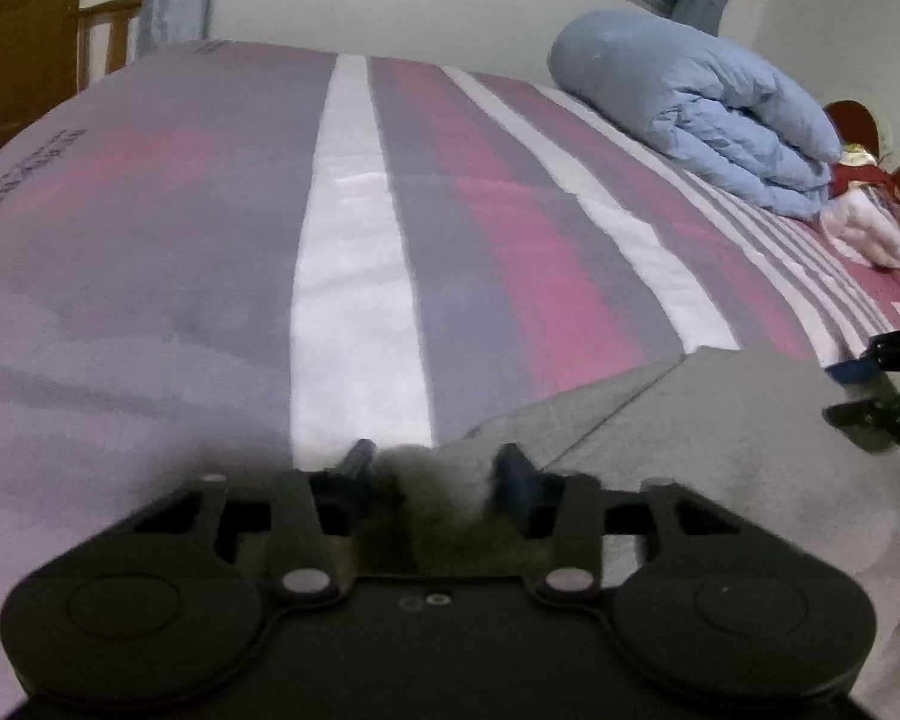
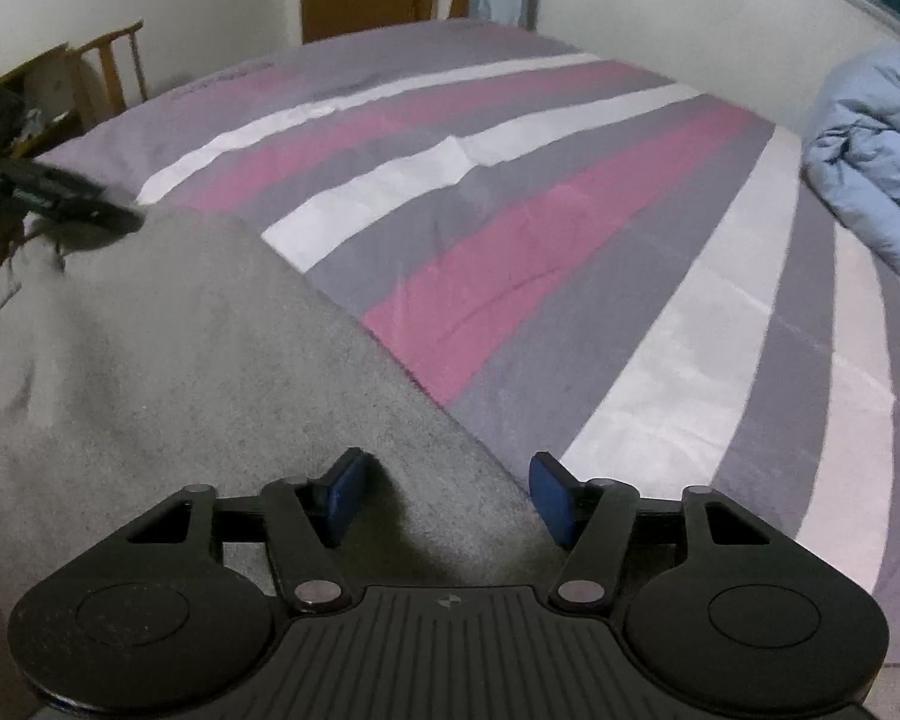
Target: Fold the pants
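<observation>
A: How is the left claw [image 1: 435, 468] seen?

B: Its jaws are drawn in close, and a bunched fold of the grey pants [image 1: 720, 420] is pinched between the pads at the corner of the cloth.

A: And the right claw [image 2: 447, 495]?

B: Its jaws are half parted astride the edge of the pants, at 6 o'clock; whether the cloth is pressed cannot be told.

A: Where are the pants laid?

B: On the striped bedsheet [image 2: 510, 240], spread from 6 toward 9 o'clock in the right wrist view. A rolled blue duvet [image 1: 690, 102] is seen far off at 2 o'clock.
</observation>
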The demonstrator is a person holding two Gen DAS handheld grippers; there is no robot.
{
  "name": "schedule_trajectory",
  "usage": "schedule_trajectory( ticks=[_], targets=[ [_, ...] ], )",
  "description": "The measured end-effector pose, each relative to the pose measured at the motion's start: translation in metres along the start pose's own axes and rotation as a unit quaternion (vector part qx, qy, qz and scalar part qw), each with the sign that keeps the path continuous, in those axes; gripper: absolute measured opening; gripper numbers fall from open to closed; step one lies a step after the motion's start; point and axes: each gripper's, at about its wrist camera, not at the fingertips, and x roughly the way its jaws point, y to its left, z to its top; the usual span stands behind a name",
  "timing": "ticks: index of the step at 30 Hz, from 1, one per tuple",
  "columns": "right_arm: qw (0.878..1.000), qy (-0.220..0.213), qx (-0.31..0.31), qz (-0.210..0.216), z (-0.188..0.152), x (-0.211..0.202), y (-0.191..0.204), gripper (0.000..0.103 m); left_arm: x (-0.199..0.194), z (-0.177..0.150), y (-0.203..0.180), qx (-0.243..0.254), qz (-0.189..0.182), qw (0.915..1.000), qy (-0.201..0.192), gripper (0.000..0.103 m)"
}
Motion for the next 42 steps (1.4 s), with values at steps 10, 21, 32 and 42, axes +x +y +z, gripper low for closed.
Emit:
schedule_trajectory(
  ticks=[10,21,32,42],
  targets=[
    [0.993,-0.09,-0.057,-0.04,-0.004,-0.118,0.062,0.009,-0.104,-0.014,-0.022,0.038,-0.025,0.9895,-0.137,0.014],
    [0.983,-0.112,-0.131,-0.068,-0.116,-0.218,0.197,0.009,-0.22,-0.098,-0.064,0.074,-0.038,0.9819,-0.17,0.014],
    [0.981,-0.163,0.056,-0.092,-0.244,-0.223,0.252,0.085,-0.256,-0.228,-0.057,-0.164,0.05,0.9801,-0.1,0.029],
    [0.879,-0.202,0.432,0.007,-0.256,-0.222,0.172,0.056,-0.225,-0.201,-0.06,-0.279,-0.031,0.954,-0.104,0.029]
  ],
)
